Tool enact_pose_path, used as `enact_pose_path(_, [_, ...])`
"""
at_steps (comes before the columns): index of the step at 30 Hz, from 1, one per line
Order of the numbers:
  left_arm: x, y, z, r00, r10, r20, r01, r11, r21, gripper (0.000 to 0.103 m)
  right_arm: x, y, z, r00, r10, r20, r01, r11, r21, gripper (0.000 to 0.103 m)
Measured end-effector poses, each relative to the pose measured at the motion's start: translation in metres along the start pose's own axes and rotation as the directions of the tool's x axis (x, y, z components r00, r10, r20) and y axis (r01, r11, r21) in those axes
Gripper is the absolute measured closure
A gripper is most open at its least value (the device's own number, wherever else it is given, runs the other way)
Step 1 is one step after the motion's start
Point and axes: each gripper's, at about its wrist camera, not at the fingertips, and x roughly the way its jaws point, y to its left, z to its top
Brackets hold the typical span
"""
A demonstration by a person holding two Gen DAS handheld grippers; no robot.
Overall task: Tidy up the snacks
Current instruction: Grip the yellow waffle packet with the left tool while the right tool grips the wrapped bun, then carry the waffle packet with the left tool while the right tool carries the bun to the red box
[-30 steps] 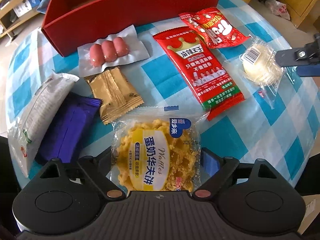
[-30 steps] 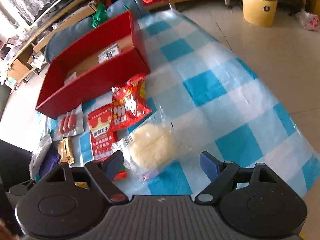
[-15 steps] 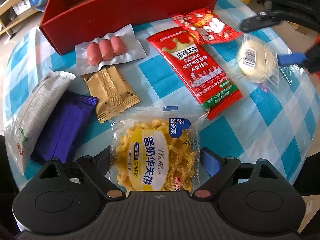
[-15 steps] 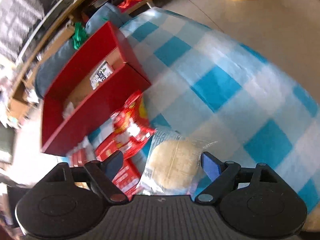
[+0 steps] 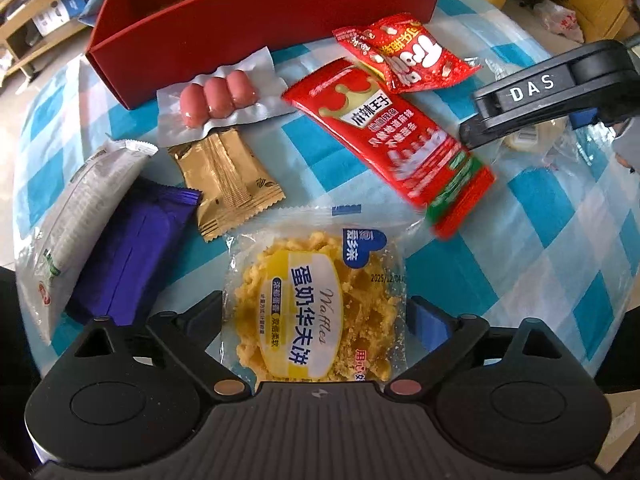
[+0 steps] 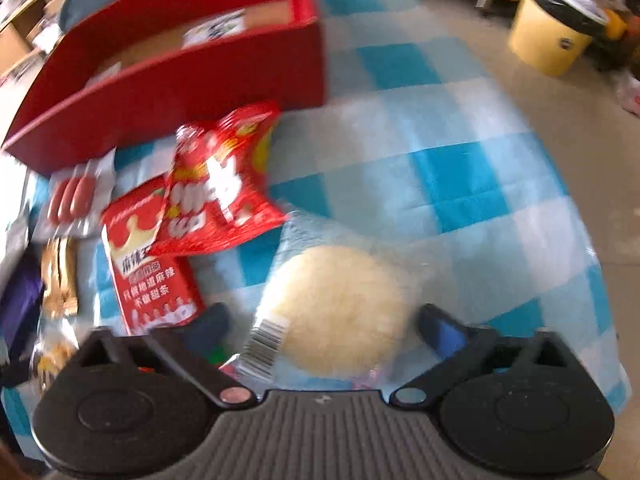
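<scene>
A yellow waffle packet (image 5: 316,304) lies on the blue-checked table between the fingers of my left gripper (image 5: 318,316). Those jaws are opening and the pads stand just off the wrapper. A round pale cake (image 6: 340,312) in clear wrap lies between the fingers of my right gripper (image 6: 326,324), whose jaws are also opening wide of it. In the left wrist view one of its fingers (image 5: 520,96) covers most of that cake (image 5: 528,138). The red box (image 5: 260,12) stands at the table's far side.
Between the grippers and the box lie a long red packet (image 5: 384,136), a small red bag (image 5: 404,52), sealed sausages (image 5: 216,96), a gold sachet (image 5: 228,180), a purple packet (image 5: 128,252) and a white packet (image 5: 80,216). A yellow bin (image 6: 552,36) stands on the floor beyond the table edge.
My right gripper swung in and came down over the round cake, and its jaws spread wider. The left gripper stayed over the waffle packet and its jaws widened a little.
</scene>
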Motion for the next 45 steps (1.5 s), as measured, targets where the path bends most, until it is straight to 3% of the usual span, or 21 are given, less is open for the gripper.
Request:
enact_pose_path(2, [0.002, 0.002, -0.002, 1.000, 0.015, -0.001, -0.015, 1.000, -0.025, 0.003, 0.002, 0.004, 0.001, 1.000, -0.022, -0.019, 0.022, 0.999, -0.024, 0.004])
enact_pose_path(6, [-0.002, 0.010, 0.000, 1.000, 0.023, 0.013, -0.022, 0.995, -0.101, 0.009, -0.002, -0.008, -0.001, 1.000, 0.028, 0.009, -0.028, 1.000, -0.005, 0.007])
enact_pose_path(9, [-0.008, 0.007, 0.000, 1.000, 0.016, 0.026, -0.014, 0.995, -0.095, 0.020, -0.009, -0.010, -0.011, 0.999, -0.004, 0.044, 0.007, 0.997, -0.082, 0.027])
enact_pose_path(13, [-0.010, 0.005, -0.001, 1.000, 0.010, 0.025, -0.007, 0.995, -0.102, 0.022, -0.019, -0.018, -0.024, 0.997, 0.018, 0.070, -0.011, 0.994, -0.105, 0.049])
enact_pose_path(19, [-0.012, 0.010, -0.002, 1.000, -0.012, 0.023, 0.016, 0.987, -0.157, 0.023, -0.033, -0.022, -0.037, 0.996, 0.027, 0.081, -0.017, 0.993, -0.118, 0.051])
enact_pose_path(33, [-0.032, 0.011, 0.006, 0.995, -0.039, 0.095, 0.055, 0.984, -0.169, 0.023, -0.067, -0.018, -0.059, 0.986, 0.104, 0.133, -0.091, 0.991, -0.099, 0.051])
enact_pose_path(45, [-0.048, 0.027, 0.032, 0.984, -0.018, 0.178, 0.055, 0.977, -0.206, 0.023, -0.071, -0.003, -0.035, 0.974, 0.148, 0.170, -0.131, 0.986, -0.106, 0.051])
